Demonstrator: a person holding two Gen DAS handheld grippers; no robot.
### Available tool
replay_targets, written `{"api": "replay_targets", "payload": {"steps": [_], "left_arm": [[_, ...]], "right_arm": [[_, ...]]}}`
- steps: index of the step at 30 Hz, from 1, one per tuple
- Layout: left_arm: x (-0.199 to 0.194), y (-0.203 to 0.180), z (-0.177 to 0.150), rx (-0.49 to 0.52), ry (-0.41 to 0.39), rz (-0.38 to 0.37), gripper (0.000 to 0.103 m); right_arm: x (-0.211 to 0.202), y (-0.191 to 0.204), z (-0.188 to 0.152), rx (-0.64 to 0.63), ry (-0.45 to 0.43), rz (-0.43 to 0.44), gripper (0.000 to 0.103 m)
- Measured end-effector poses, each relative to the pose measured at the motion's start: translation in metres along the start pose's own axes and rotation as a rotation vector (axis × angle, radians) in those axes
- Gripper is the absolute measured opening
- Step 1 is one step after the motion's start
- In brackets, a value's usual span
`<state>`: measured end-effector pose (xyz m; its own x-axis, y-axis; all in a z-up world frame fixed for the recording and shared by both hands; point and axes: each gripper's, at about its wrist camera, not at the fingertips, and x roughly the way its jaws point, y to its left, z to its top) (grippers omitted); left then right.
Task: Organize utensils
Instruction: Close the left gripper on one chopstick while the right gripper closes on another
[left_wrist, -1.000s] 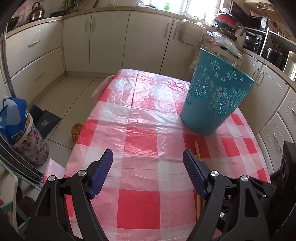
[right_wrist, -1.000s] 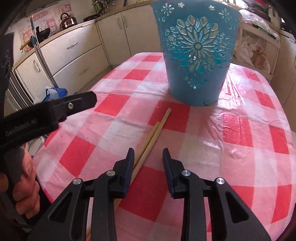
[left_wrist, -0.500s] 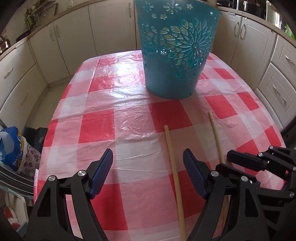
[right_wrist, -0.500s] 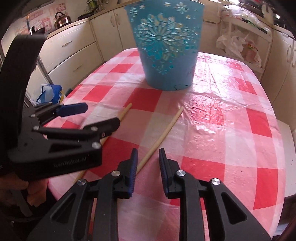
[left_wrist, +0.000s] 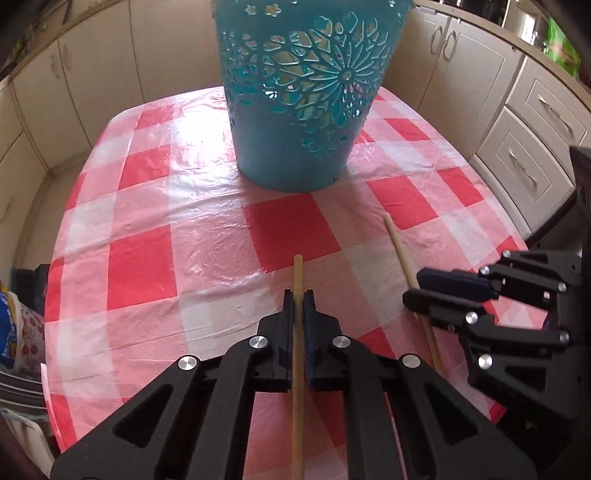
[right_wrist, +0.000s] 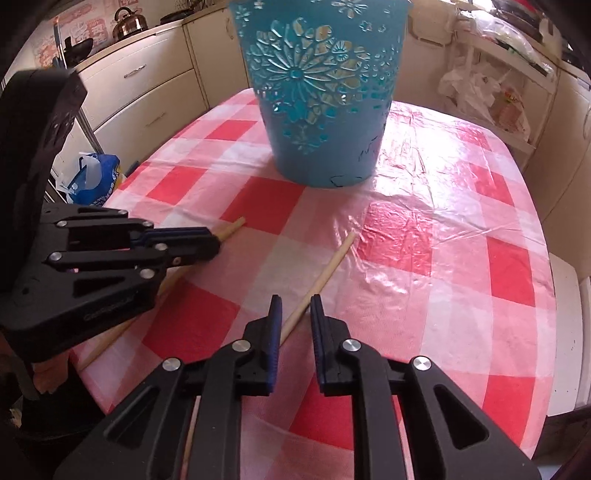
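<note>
Two long wooden sticks lie on the red-and-white checked tablecloth (left_wrist: 140, 258) in front of a teal cut-out basket (left_wrist: 306, 92). My left gripper (left_wrist: 298, 295) is shut on the left stick (left_wrist: 297, 273), whose tip pokes out past the fingers; it also shows in the right wrist view (right_wrist: 207, 240). My right gripper (right_wrist: 293, 301) is narrowly open, its fingers on either side of the right stick (right_wrist: 325, 275) without pinching it. That stick (left_wrist: 400, 254) and the right gripper (left_wrist: 424, 288) show in the left wrist view. The basket (right_wrist: 317, 92) stands upright.
Cream kitchen cabinets (left_wrist: 532, 122) ring the table. A blue and floral bag (right_wrist: 94, 177) sits on the floor at the left. A shelf with plastic bags (right_wrist: 487, 92) stands at the back right. The table edge (right_wrist: 554, 314) drops off at the right.
My left gripper has moved over the left stick and closed on it. My right gripper has stayed astride the right stick, a little wider open.
</note>
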<state>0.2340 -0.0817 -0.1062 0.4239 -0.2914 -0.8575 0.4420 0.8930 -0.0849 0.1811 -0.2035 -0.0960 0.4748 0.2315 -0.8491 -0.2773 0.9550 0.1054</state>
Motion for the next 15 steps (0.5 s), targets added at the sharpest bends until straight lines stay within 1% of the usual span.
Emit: {"api": "replay_targets", "payload": {"steps": [3, 5, 6, 7, 8, 10, 12, 13, 15], "left_arm": [[0.002, -0.012, 0.002, 0.073, 0.025, 0.059, 0.005], [0.001, -0.013, 0.003, 0.085, 0.027, 0.056, 0.005], [0.0, -0.01, 0.003, 0.072, 0.024, 0.039, 0.005], [-0.002, -0.006, 0.001, 0.049, 0.015, 0.019, 0.005], [-0.004, 0.0, 0.0, 0.028, 0.009, 0.006, 0.005], [-0.005, 0.008, -0.004, -0.006, 0.0, -0.017, 0.005], [-0.006, 0.011, -0.004, -0.025, 0.004, -0.026, 0.005], [-0.008, 0.013, -0.003, -0.04, -0.002, -0.032, 0.005], [-0.02, 0.019, -0.003, -0.065, -0.054, -0.048, 0.005]], "right_arm": [[0.005, 0.011, 0.004, -0.069, 0.006, -0.015, 0.016], [0.005, 0.022, 0.002, -0.137, 0.017, 0.002, 0.014], [0.004, 0.023, 0.002, -0.155, 0.025, 0.009, 0.013], [0.003, 0.025, 0.001, -0.168, 0.029, 0.007, 0.01], [0.001, 0.023, 0.001, -0.168, 0.028, -0.003, 0.009], [0.003, 0.016, 0.001, -0.141, 0.032, -0.028, 0.01], [0.004, 0.015, 0.001, -0.131, 0.03, -0.014, 0.01], [0.005, 0.017, 0.001, -0.141, 0.028, -0.022, 0.009], [0.004, 0.023, -0.001, -0.175, 0.026, -0.03, 0.006]]}}
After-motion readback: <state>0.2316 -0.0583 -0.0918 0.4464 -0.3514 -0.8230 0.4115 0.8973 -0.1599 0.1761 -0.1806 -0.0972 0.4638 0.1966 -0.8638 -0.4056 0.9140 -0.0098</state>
